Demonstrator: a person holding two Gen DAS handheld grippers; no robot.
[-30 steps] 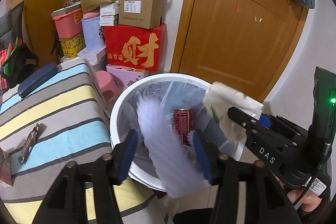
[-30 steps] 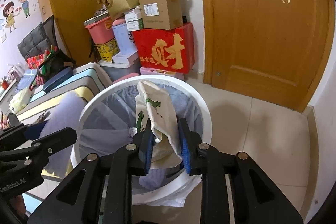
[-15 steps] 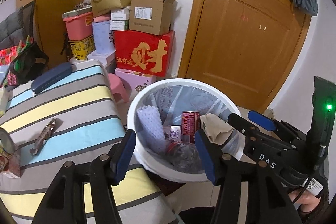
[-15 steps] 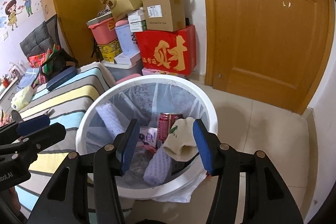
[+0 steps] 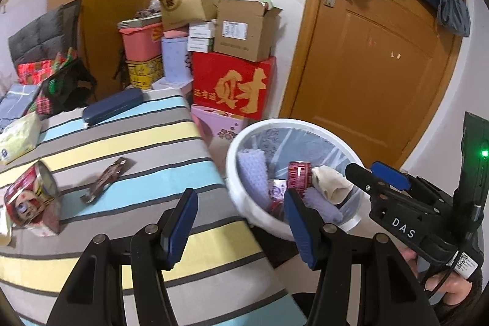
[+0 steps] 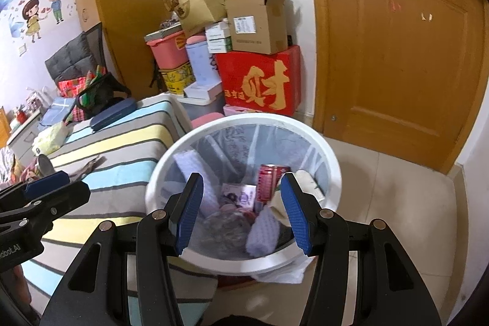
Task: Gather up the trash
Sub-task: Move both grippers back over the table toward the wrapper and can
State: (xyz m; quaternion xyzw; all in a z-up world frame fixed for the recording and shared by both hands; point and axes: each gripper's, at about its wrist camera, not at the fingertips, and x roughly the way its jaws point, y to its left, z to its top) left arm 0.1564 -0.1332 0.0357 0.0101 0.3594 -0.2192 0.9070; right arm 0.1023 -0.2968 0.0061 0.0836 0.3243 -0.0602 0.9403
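Right claw (image 6: 241, 210) spread and empty over white bin (image 6: 331, 173), left claw (image 5: 238, 222) spread and empty over striped bed (image 5: 128, 142) edge, red can (image 6: 269, 181), cream bag (image 5: 331, 181) and purple cloths in bin, wrapper (image 5: 105, 179) and tin (image 5: 30, 197) on bed

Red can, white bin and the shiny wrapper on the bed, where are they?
red can (image 6: 269, 179), right wrist view, on its printed side.
white bin (image 6: 331, 170), right wrist view, on its right rim.
shiny wrapper (image 5: 107, 177), left wrist view, on its middle.
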